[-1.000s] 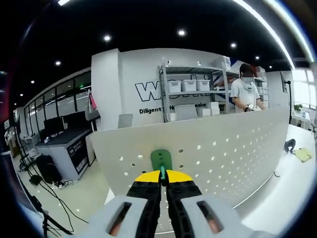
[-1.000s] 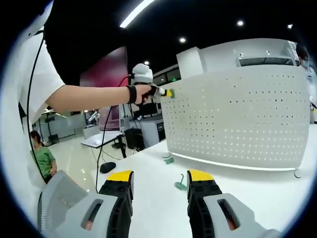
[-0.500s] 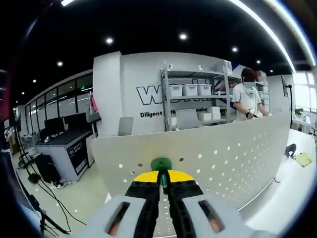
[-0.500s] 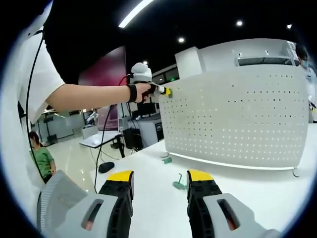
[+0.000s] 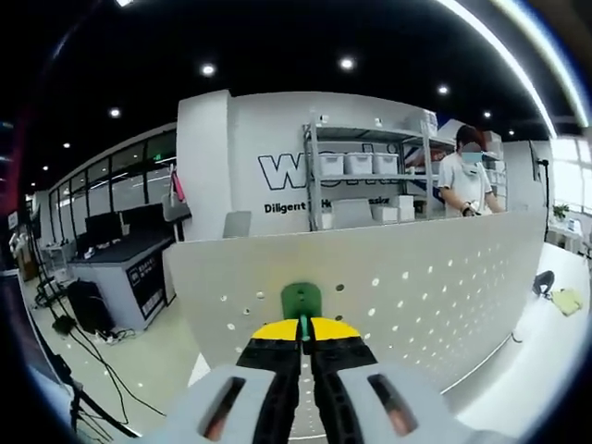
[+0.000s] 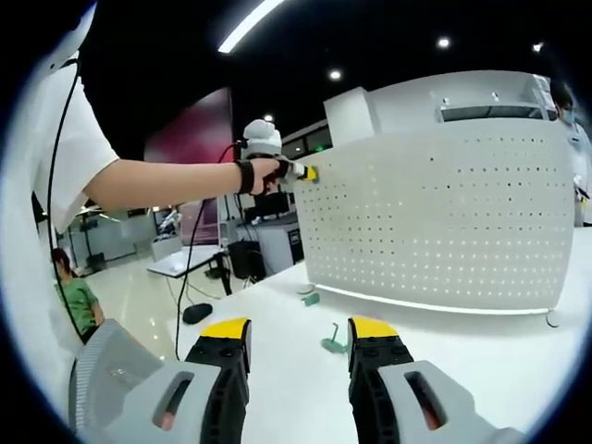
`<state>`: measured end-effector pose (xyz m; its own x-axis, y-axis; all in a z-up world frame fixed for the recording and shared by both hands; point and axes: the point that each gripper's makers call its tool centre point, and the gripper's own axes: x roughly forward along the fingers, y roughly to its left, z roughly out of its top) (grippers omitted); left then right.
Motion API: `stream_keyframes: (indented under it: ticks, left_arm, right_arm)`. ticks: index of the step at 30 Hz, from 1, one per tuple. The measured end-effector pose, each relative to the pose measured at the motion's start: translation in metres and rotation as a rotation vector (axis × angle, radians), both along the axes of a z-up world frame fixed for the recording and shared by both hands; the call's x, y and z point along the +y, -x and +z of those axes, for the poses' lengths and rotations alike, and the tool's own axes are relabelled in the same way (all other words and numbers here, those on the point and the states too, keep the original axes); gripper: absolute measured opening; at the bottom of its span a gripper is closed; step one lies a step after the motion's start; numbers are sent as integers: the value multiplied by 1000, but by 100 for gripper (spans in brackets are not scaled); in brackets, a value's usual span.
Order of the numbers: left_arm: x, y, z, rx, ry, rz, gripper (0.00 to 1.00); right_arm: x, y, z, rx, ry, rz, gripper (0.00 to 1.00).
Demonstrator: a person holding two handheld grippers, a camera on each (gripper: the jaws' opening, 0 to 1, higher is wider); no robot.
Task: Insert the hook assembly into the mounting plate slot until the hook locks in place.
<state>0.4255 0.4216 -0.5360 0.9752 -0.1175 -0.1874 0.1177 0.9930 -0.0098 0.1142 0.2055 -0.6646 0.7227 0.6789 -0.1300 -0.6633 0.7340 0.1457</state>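
Pressing green hook assembly (image 5: 301, 302), pinched in closed left gripper (image 5: 303, 331) fingers, straight ahead against perforated mounting plate (image 5: 416, 277) near its upper edge; right gripper (image 6: 291, 335) open, empty, over table (image 6: 462, 342).

The green hook (image 5: 302, 300) shows more again above the left tongs (image 5: 302, 330).

Matt white pegboard (image 5: 416, 277) — green plastic hook (image 5: 301, 300)
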Motion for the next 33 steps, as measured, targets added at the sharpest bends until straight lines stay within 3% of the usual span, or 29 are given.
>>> stream_keyframes:
  ticks: [1,5,10,14,19,22,25,27,28,29,31,33]
  left_arm:
    - [1,0,0,5,25,0,2]
    - [0,-1,1,10,-19,4,2]
    - [2,-2,0,42,66,19,1]
    - [2,-3,0,38,45,19,1]
    - [3,-6,0,-4,-14,-11,1]
    - [4,-7,1,-10,-16,1,1]
    - [5,-8,4,-32,38,39,1]
    - [-7,-9,10,-59,74,-5,1]
    - [-8,-9,9,-50,50,17,1]
    - [-5,-9,7,-38,-39,37,1]
    - [-16,-9,7,-45,29,-1,1]
    - [-8,-7,5,-36,-6,28,1]
  right_arm:
    - [0,0,0,-1,-1,-1,42]
    - [0,-1,-1,3,-4,-2,42]
    - [1,0,-1,3,-6,0,42]
    - [-1,0,-2,5,-8,-3,42]
    - [-1,-1,-2,5,-10,-5,42]
    - [0,-1,-2,7,-6,-1,42]
    - [1,-1,-2,9,-8,0,42]
    - [1,-1,-2,6,-7,2,42]
    - [2,-1,-2,5,-10,4,42]
    - [2,-1,-2,7,-11,6,42]
    - [3,0,-3,8,-2,10,42]
    - [2,0,-1,4,-6,7,42]
